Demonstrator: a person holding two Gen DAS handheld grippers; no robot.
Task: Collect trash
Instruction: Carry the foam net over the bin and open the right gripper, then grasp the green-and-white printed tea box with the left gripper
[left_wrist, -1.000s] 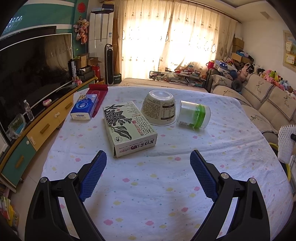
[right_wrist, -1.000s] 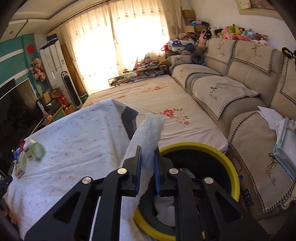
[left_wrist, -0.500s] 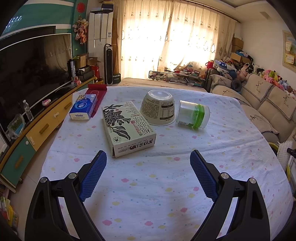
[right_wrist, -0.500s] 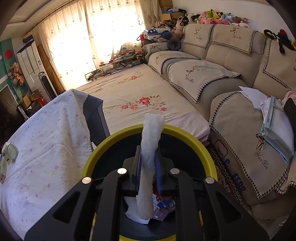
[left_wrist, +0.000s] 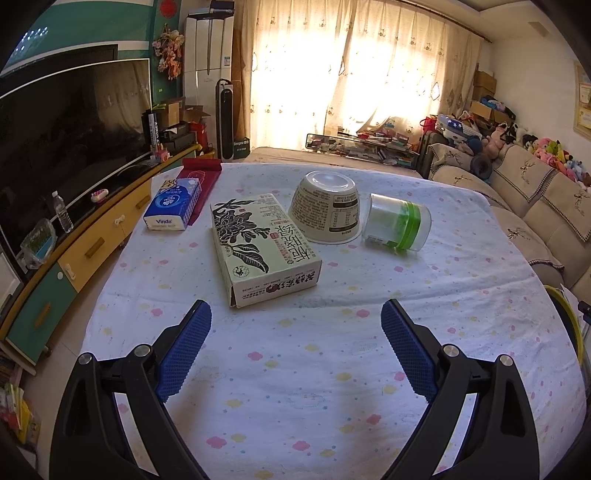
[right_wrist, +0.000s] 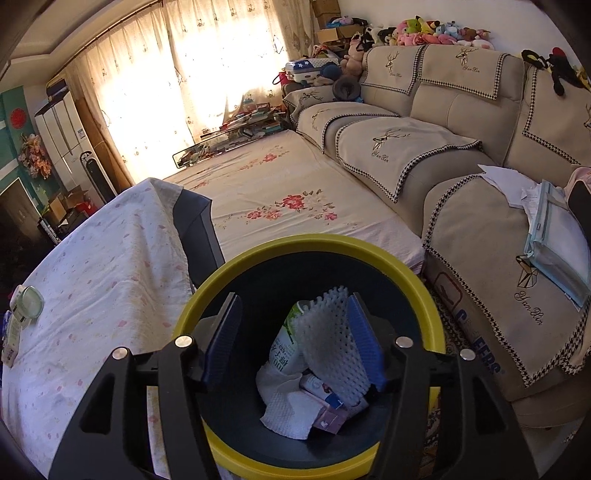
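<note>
With the right gripper opening directly over the yellow-rimmed bin, the foam wrap rests against only its right pad, long axis pointing down into the bin, while the left gripper hangs spread and empty.

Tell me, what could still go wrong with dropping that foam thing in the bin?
The right gripper jaws are opening, yet the white foam net leans against one blue pad and might cling there instead of falling into the yellow-rimmed bin. On the table, the clear jar lies on its side and could roll when grabbed.
</note>
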